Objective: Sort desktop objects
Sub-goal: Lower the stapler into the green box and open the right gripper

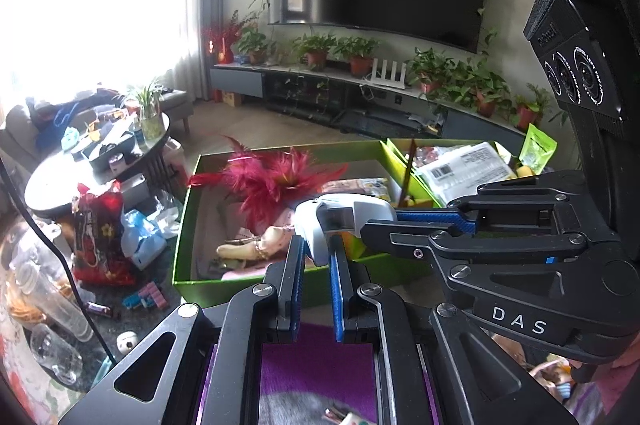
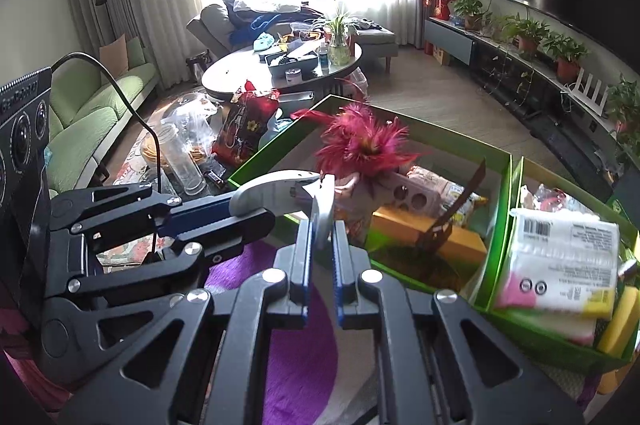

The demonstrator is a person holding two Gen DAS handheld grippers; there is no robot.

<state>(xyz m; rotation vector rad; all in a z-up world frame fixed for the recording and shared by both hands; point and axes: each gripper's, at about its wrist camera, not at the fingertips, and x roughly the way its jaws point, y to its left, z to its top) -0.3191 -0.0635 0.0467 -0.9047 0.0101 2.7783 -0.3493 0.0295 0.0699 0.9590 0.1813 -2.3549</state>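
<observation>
A white and grey handheld device (image 1: pixel 348 209) (image 2: pixel 276 187) hangs over the near edge of a green box (image 1: pixel 182 225) (image 2: pixel 272 149). My left gripper (image 1: pixel 316 249) is shut on its narrow lower end. In the right wrist view that left gripper (image 2: pixel 248 211) reaches in from the left. My right gripper (image 2: pixel 322 231) is shut on a thin white edge of the same device. In the left wrist view that right gripper (image 1: pixel 380 223) comes in from the right. The box holds a red feather flower (image 1: pixel 272 177) (image 2: pixel 360 141) and several small items.
A second green box (image 2: pixel 500 225) on the right holds a white barcoded packet (image 2: pixel 560 257). A red snack bag (image 1: pixel 100 233), clear jars (image 2: pixel 180 157) and small clutter lie left of the boxes. Purple cloth (image 2: pixel 296 325) lies under the grippers. A round coffee table (image 2: pixel 240 73) stands behind.
</observation>
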